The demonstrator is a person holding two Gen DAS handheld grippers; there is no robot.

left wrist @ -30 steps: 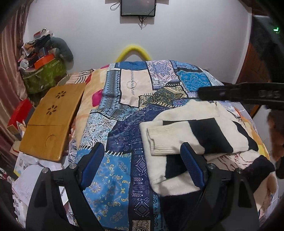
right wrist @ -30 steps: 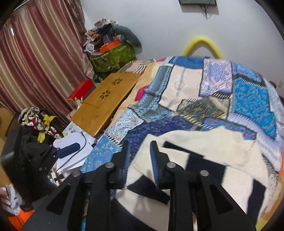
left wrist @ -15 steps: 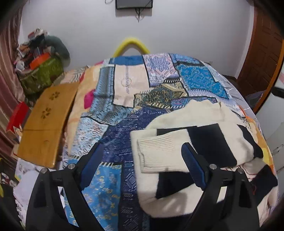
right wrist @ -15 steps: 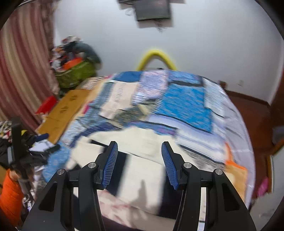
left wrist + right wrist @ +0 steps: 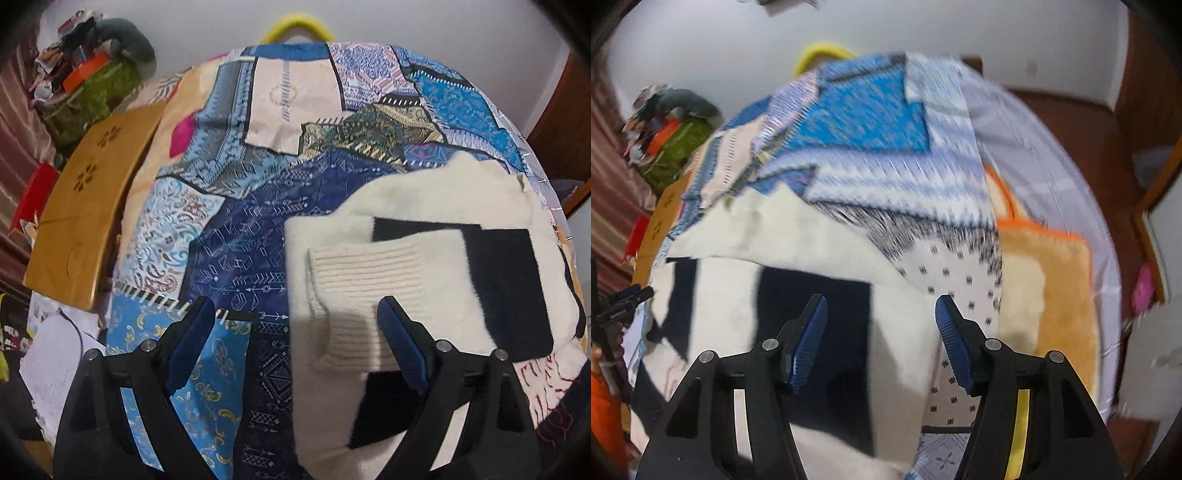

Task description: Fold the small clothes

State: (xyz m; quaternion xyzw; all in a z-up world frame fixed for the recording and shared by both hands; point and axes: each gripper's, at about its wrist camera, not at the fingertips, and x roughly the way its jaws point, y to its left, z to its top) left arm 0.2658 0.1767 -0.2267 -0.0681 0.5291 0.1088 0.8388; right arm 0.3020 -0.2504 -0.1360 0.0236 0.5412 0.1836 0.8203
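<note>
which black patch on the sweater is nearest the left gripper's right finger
The small black patch on the sweater, directly under that finger below the ribbed cuff; the big black patch lies farther right.

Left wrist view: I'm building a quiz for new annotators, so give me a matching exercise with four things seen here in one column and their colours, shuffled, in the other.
Things:
1. sweater
2. lap desk
3. curved tube behind the bed
4. pads of the left gripper

Colours:
A. yellow
B. blue
C. cream with black blocks
D. honey-brown wood

Pairs: 1-C, 2-D, 3-A, 4-B
</note>
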